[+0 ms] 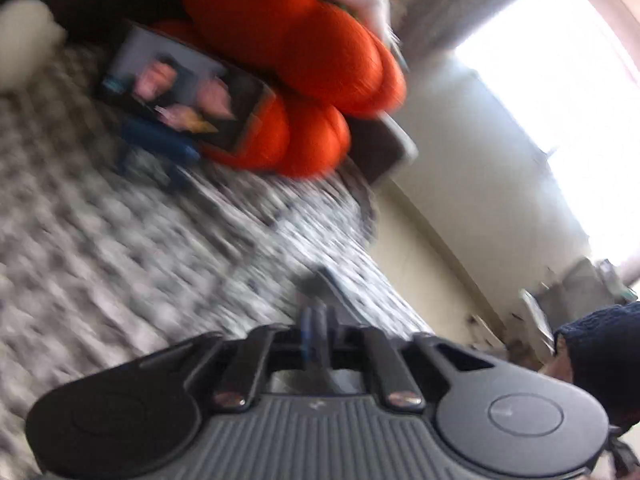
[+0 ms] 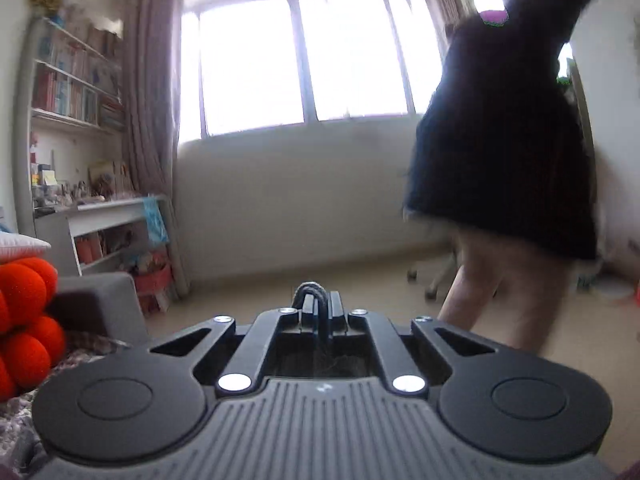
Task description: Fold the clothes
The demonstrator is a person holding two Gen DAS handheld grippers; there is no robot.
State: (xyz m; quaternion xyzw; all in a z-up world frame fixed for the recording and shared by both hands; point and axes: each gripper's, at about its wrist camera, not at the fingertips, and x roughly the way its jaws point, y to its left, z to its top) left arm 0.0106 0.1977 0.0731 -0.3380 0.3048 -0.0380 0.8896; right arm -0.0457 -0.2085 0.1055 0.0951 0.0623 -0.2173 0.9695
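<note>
left claw (image 1: 316,316): fingers pressed together, blue pads meeting; view too blurred to tell if I'm pinching cloth.
right claw (image 2: 318,304): clenched on a dark knitted fold (image 2: 310,290) looped over my fingertips.
dark garment (image 2: 508,128): hanging in the air at right, in front of the window (image 2: 296,60).
bed cover (image 1: 120,248): grey patterned, under my left claw.
orange cushion (image 1: 296,68): at far end, phone (image 1: 184,88) propped against it.

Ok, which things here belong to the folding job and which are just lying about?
Job: right gripper, fingers pinching dark knit fabric; left gripper; patterned bedspread, probably the folding surface.
Lying about: orange cushion; propped screen; bookshelf; desk.
</note>
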